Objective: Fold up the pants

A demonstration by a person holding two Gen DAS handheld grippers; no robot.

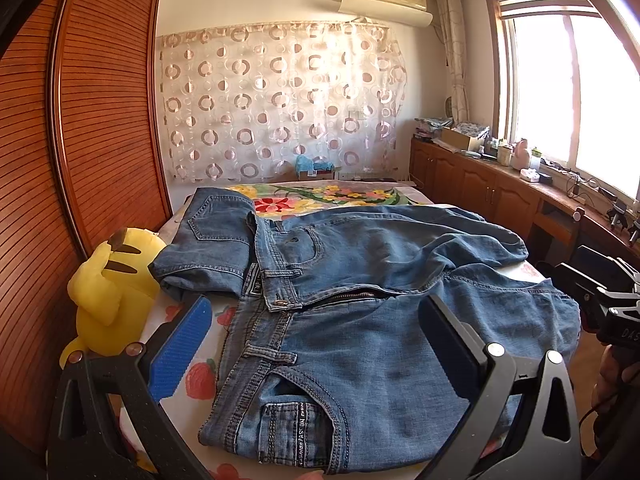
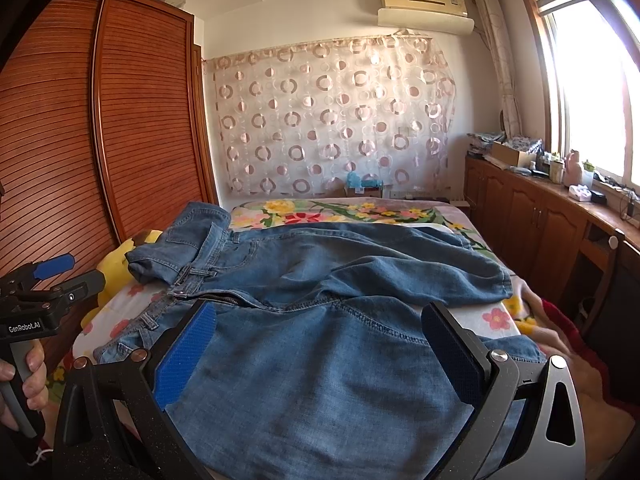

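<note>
A pair of blue jeans (image 1: 360, 264) lies spread across the bed, waistband to the left, zipper open, legs running to the right. My left gripper (image 1: 316, 300) hovers open over the waistband and front pocket, with nothing between its blue pads (image 1: 180, 352). My right gripper (image 2: 320, 308) is open above the near leg of the jeans (image 2: 320, 360), also holding nothing. The far leg (image 2: 420, 268) lies creased, its hem near the bed's right side. Each gripper shows at the edge of the other's view: the left gripper (image 2: 60, 276) and the right gripper (image 1: 608, 304).
A yellow plush toy (image 1: 116, 292) sits at the bed's left edge against the wooden wardrobe (image 1: 80, 120). The floral bedsheet (image 1: 320, 196) shows beyond the jeans. Wooden cabinets (image 1: 480, 180) with clutter run under the window on the right. A hand (image 2: 32, 376) grips the left gripper's handle.
</note>
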